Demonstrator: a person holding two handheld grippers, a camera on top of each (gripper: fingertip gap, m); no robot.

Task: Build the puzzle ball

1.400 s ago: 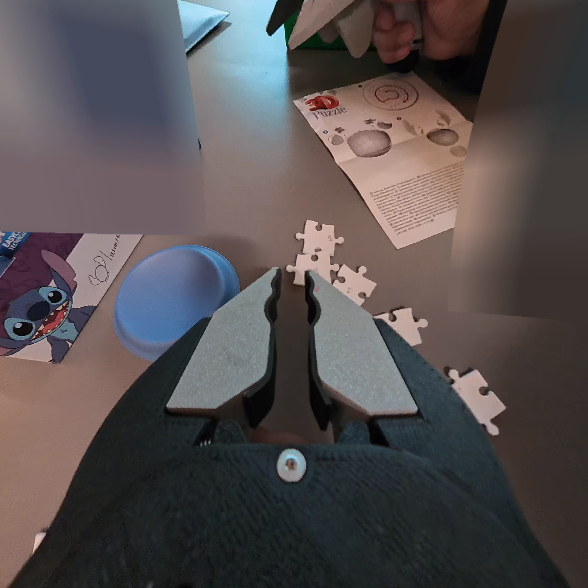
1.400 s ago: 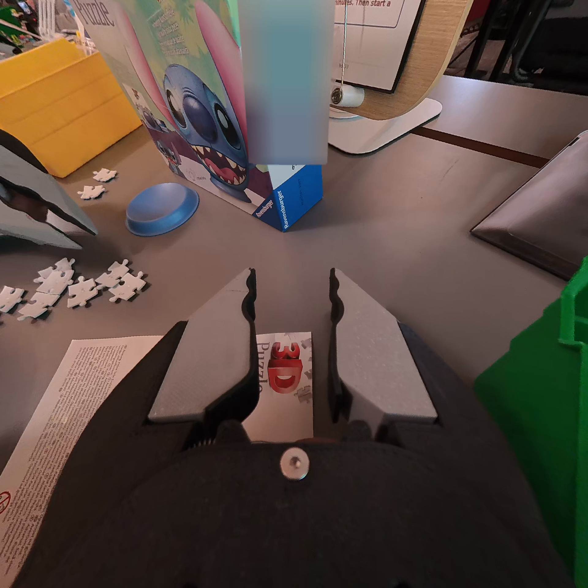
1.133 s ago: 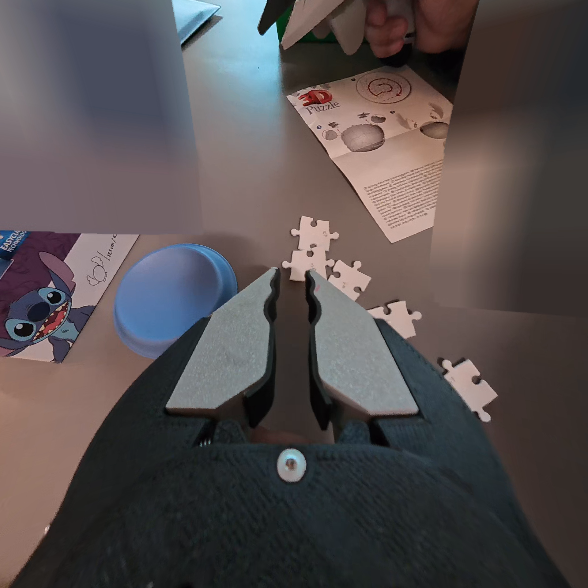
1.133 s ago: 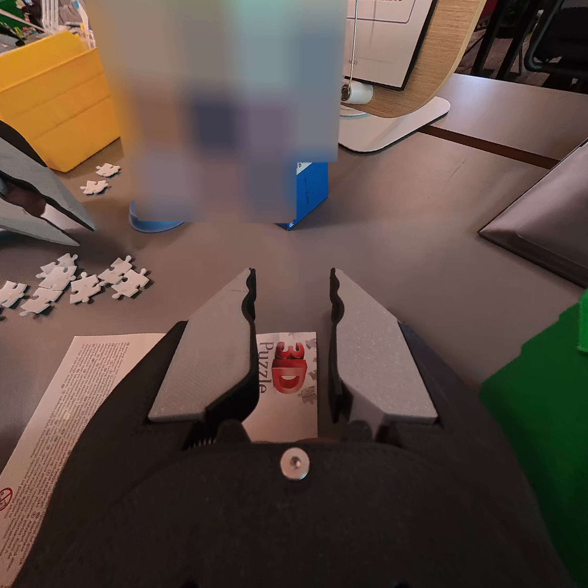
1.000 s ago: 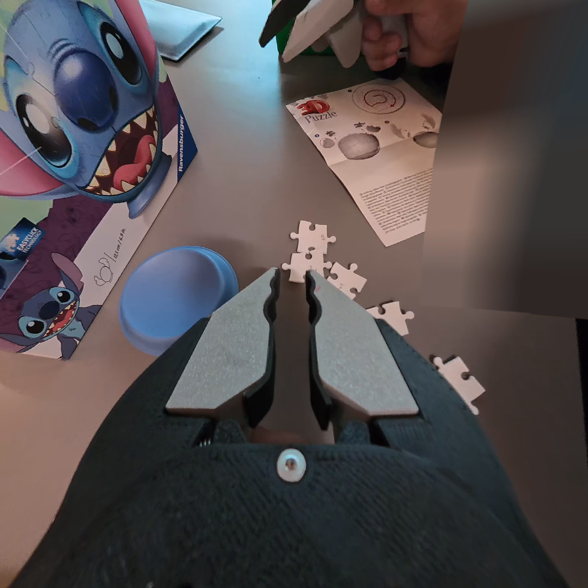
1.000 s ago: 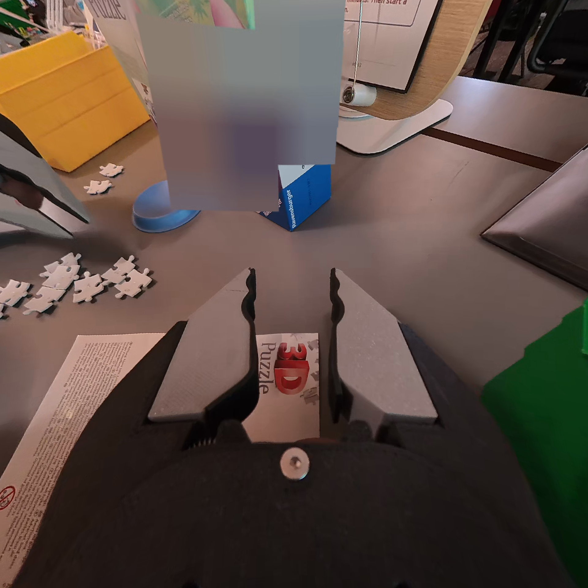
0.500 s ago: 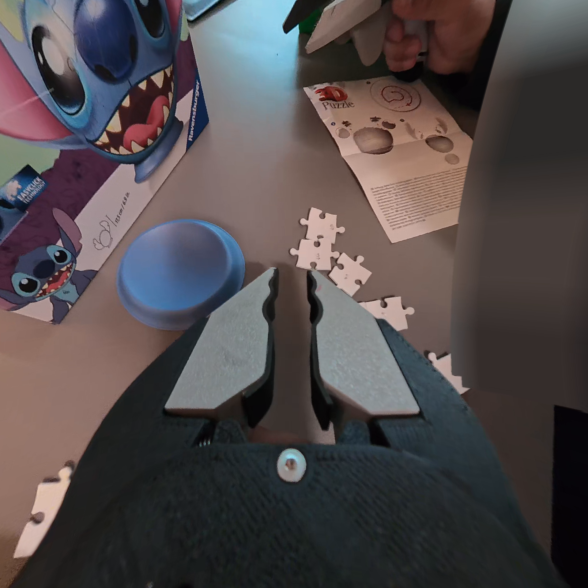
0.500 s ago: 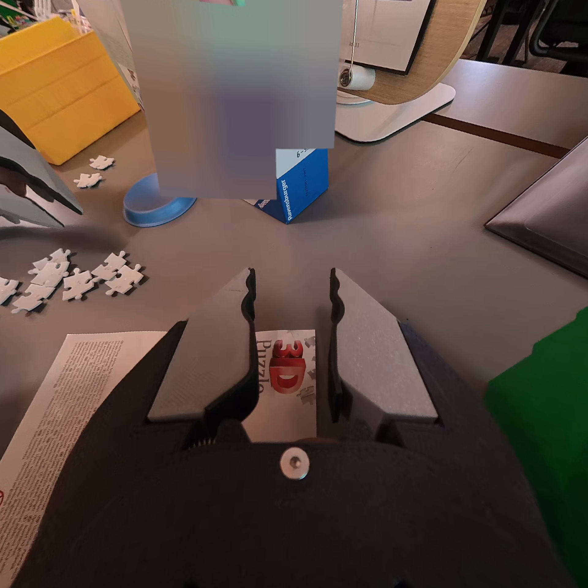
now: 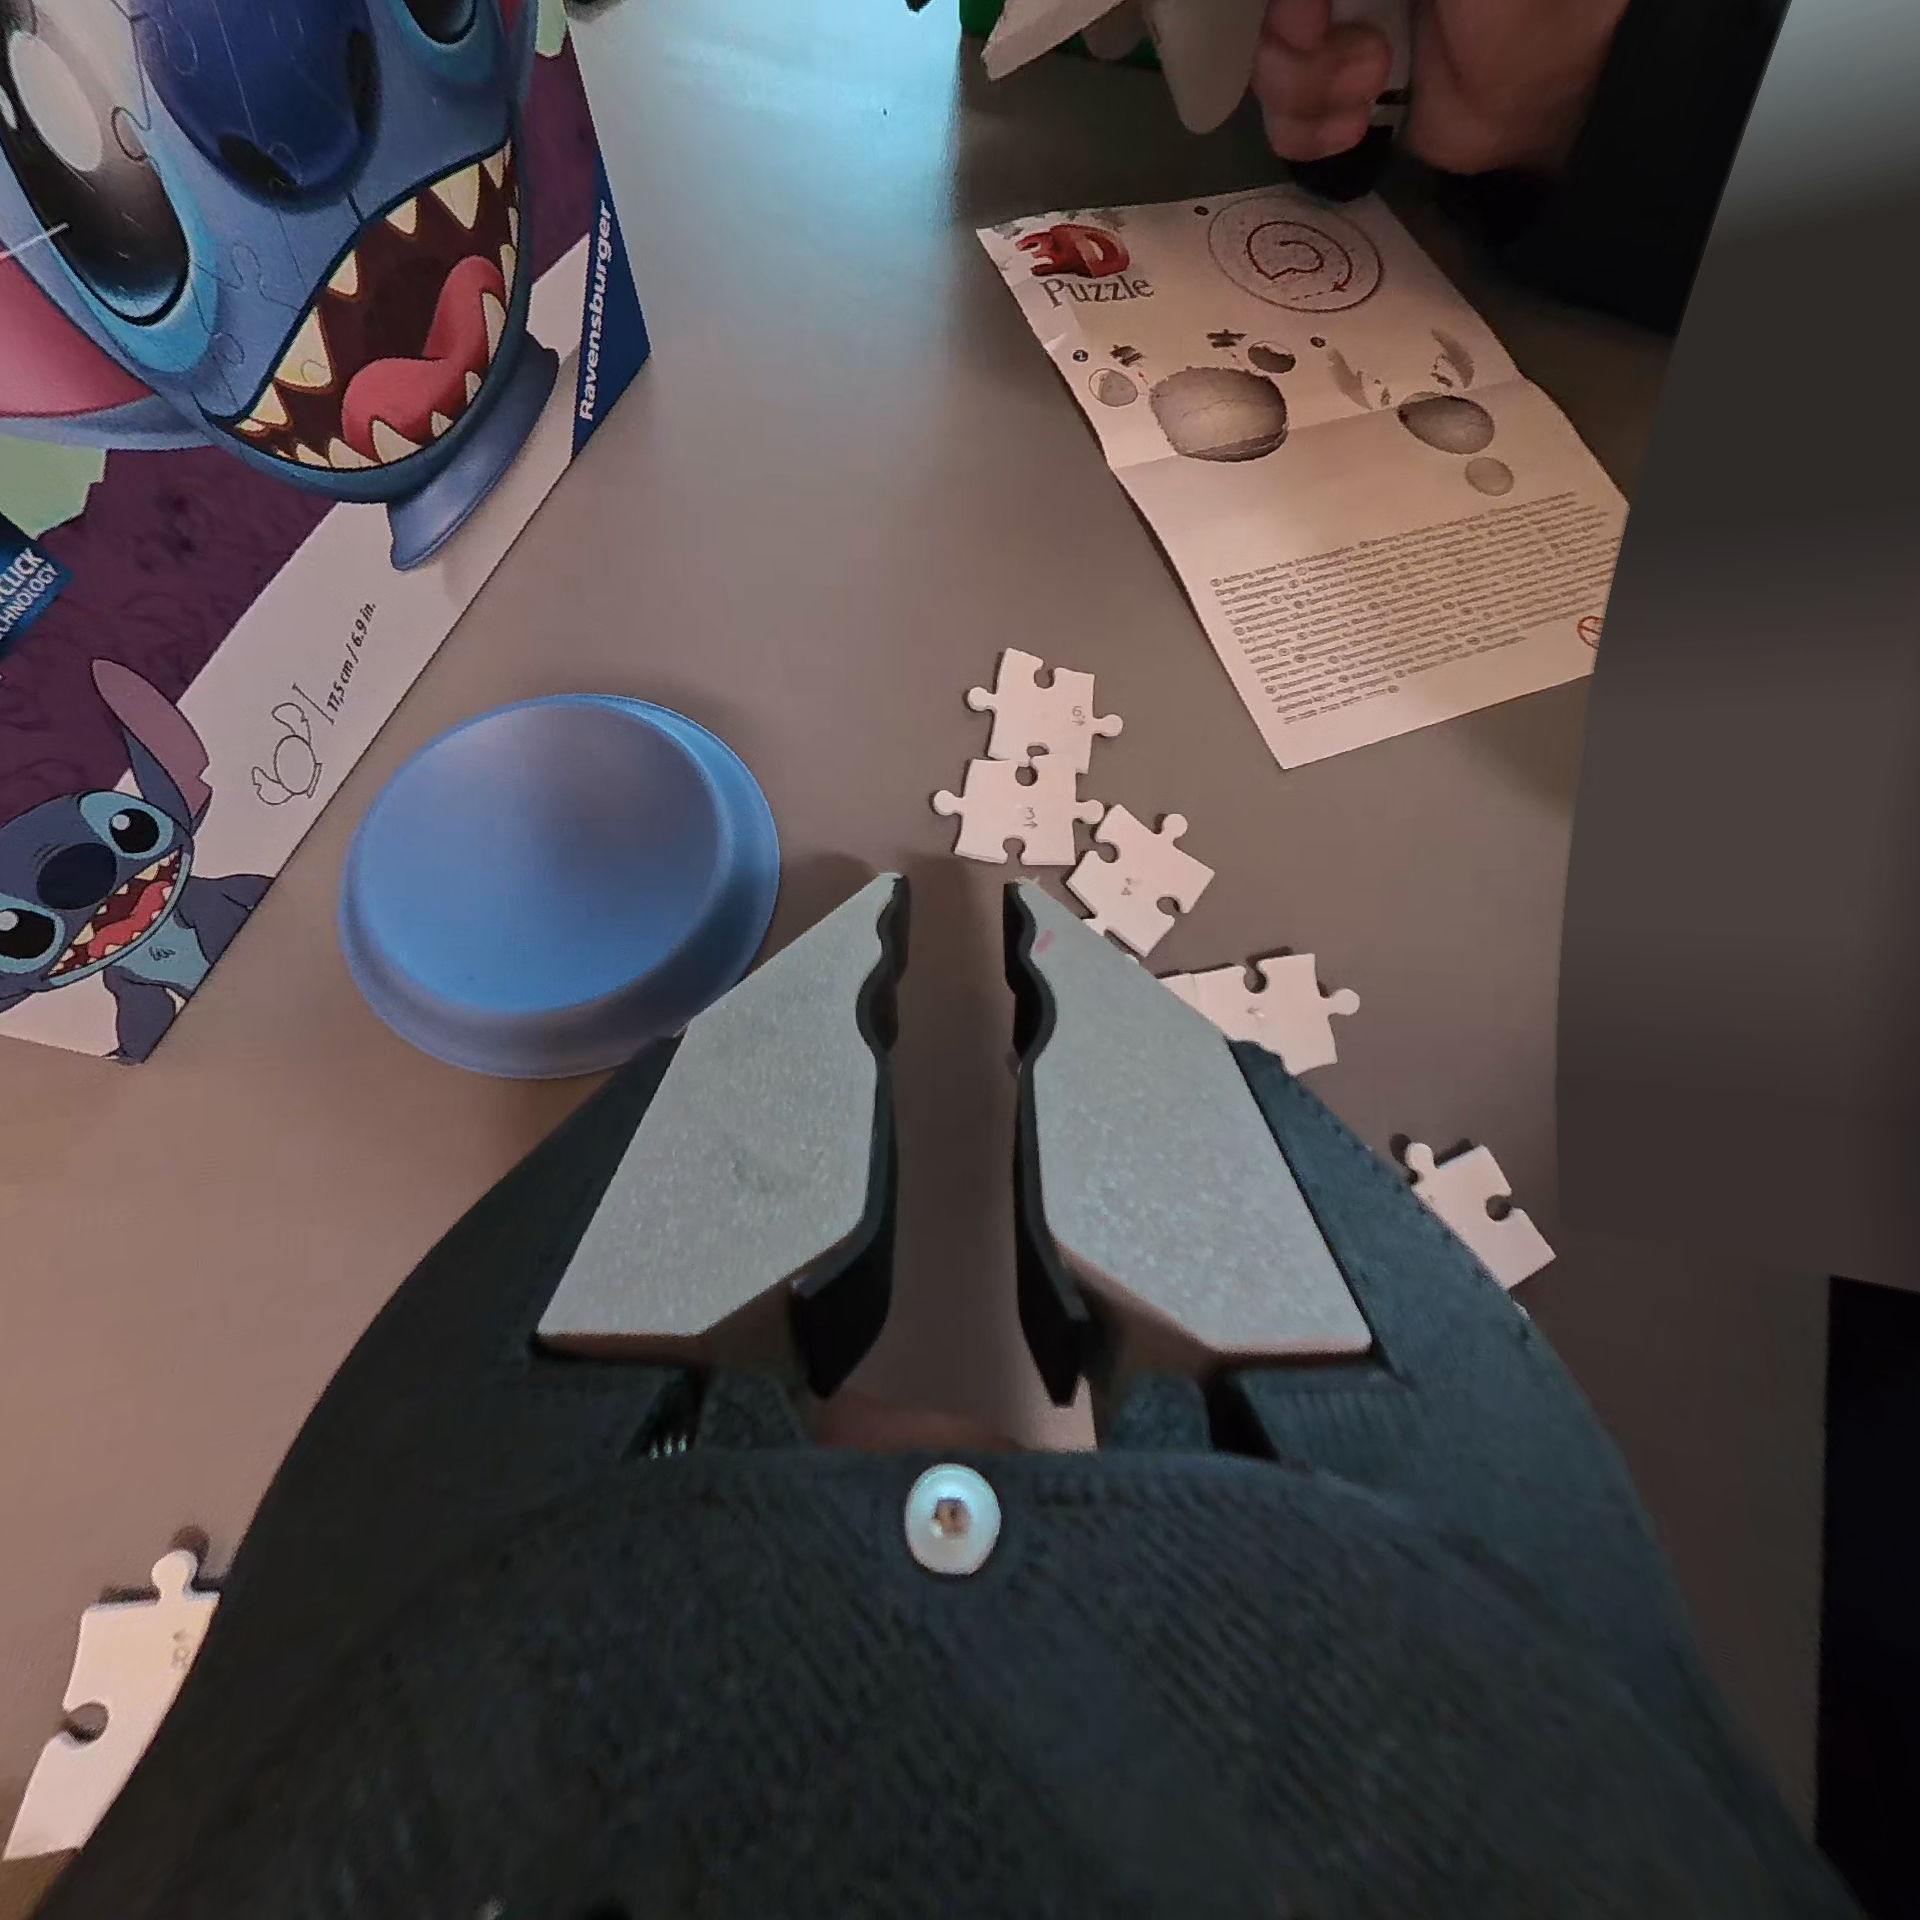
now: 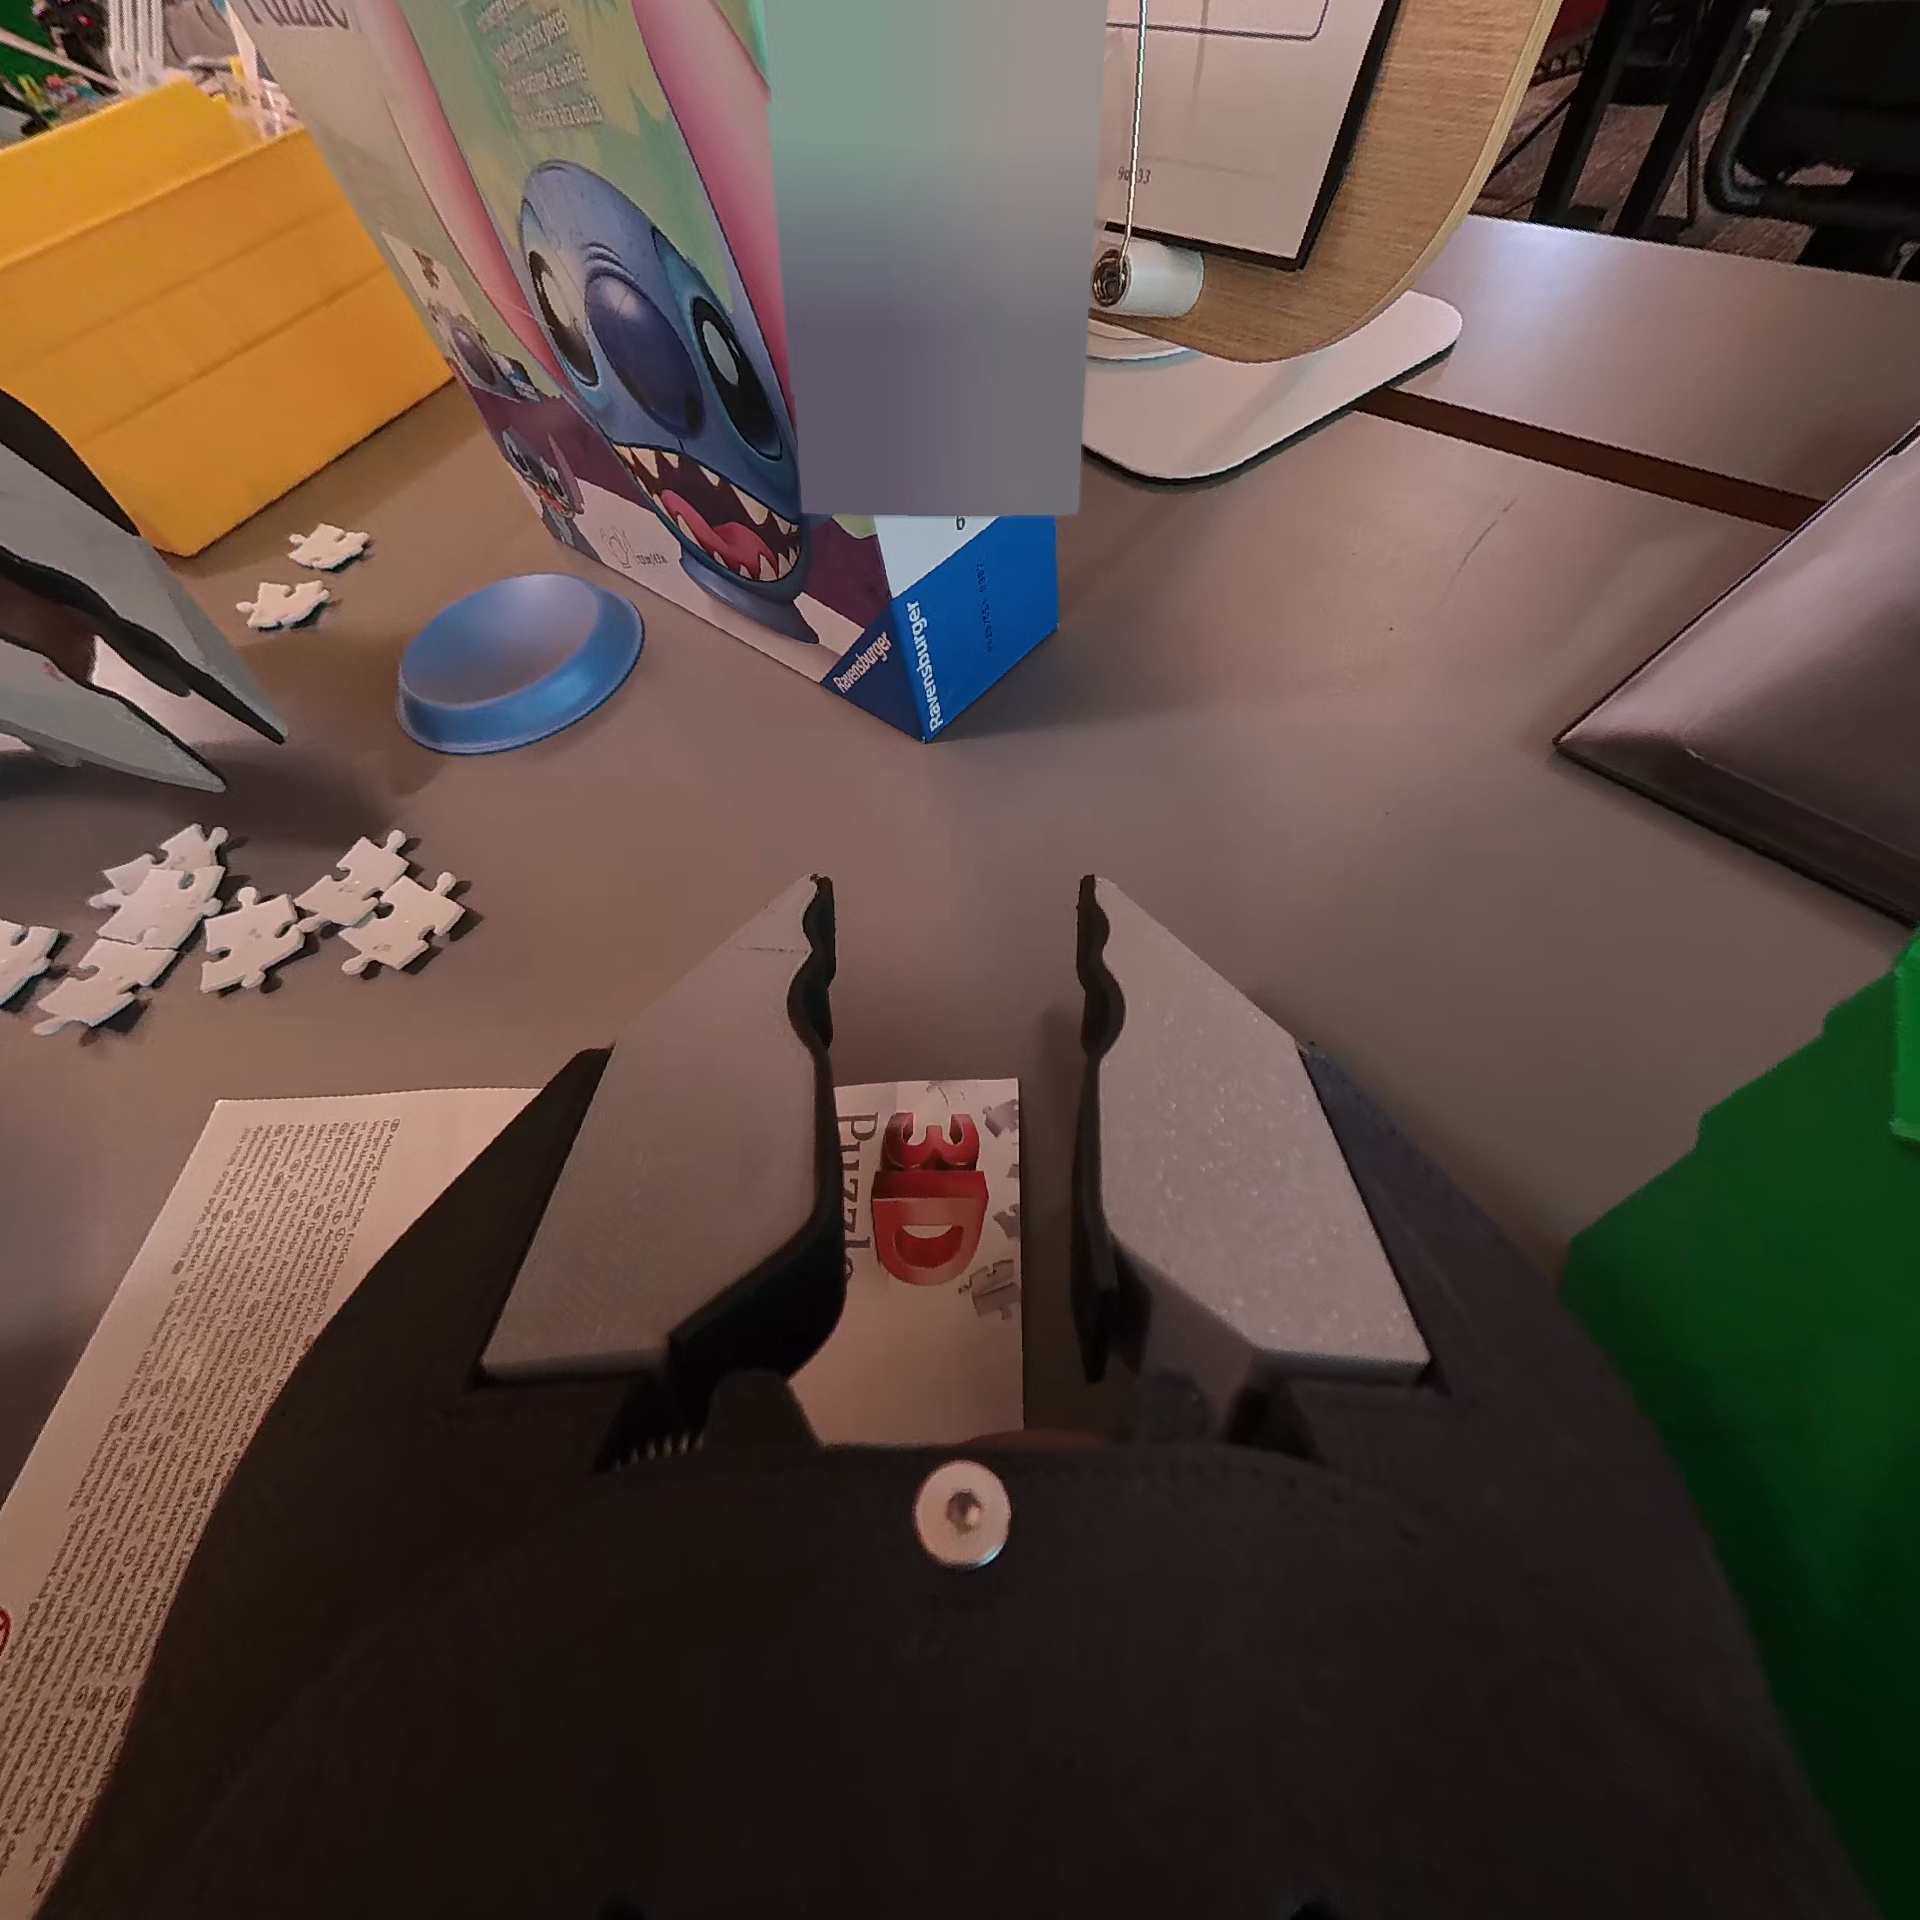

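Note:
Several white puzzle pieces (image 9: 1023,810) lie face down on the grey table, also in the right wrist view (image 10: 255,920). A round blue stand (image 9: 551,883) sits left of them, and it shows in the right wrist view (image 10: 514,660). My left gripper (image 9: 951,894) hovers above the table between the stand and the pieces, jaws a narrow gap apart, empty. My right gripper (image 10: 951,883) is open and empty above the instruction sheet (image 10: 935,1226). The left gripper's fingers (image 10: 114,665) show at the right view's left edge.
The puzzle box (image 9: 260,364) stands at the left. The instruction sheet (image 9: 1320,436) lies at the far right, a hand (image 9: 1382,73) beyond it. A yellow bin (image 10: 177,343), a green box (image 10: 1766,1403), a grey tray (image 10: 1766,696) and more pieces (image 10: 301,571), (image 9: 104,1704) surround the area. About 25 cm separates my left fingertips from my right.
My left gripper has pulled back and lifted a little, so more of the box, stand and a piece at the lower left show. The right gripper has barely moved.

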